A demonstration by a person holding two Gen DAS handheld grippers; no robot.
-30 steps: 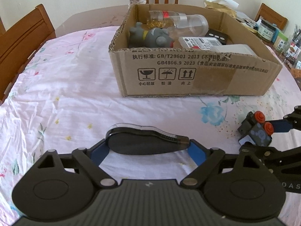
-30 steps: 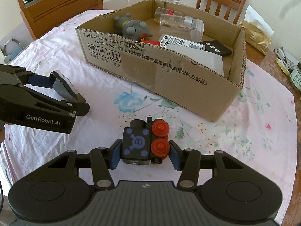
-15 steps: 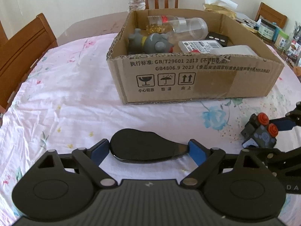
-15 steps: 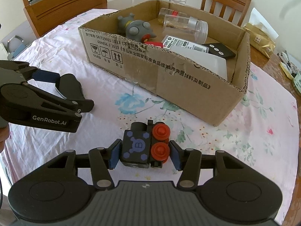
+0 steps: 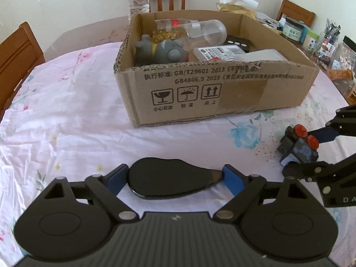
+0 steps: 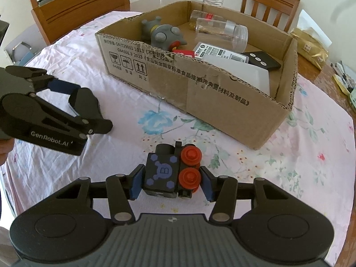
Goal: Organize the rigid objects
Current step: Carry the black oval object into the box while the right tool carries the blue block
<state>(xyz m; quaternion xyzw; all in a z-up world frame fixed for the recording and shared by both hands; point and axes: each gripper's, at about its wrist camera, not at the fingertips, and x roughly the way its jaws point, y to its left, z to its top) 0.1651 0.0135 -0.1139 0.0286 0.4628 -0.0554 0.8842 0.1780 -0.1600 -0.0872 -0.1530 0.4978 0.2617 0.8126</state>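
While both hands hold steady, the one thing that has changed over the last second is the tilt of the flat black case (image 5: 173, 179): it showed a glossy raised edge, and now it lies rolled flatter between the left gripper's (image 5: 174, 179) jaws, its broad dark face up. I judge that as squaring it up before it goes into the cardboard box (image 5: 222, 93), which sits ahead of both sets of jaws on the counter (image 5: 66, 111). The left jaws stand wide, pinching the case by its two ends. The right gripper (image 6: 171, 180) has its jaws drawn in close, clamped on a small dark toy block with red knobs (image 6: 172, 171), clear of the cloth, near the box's front wall.
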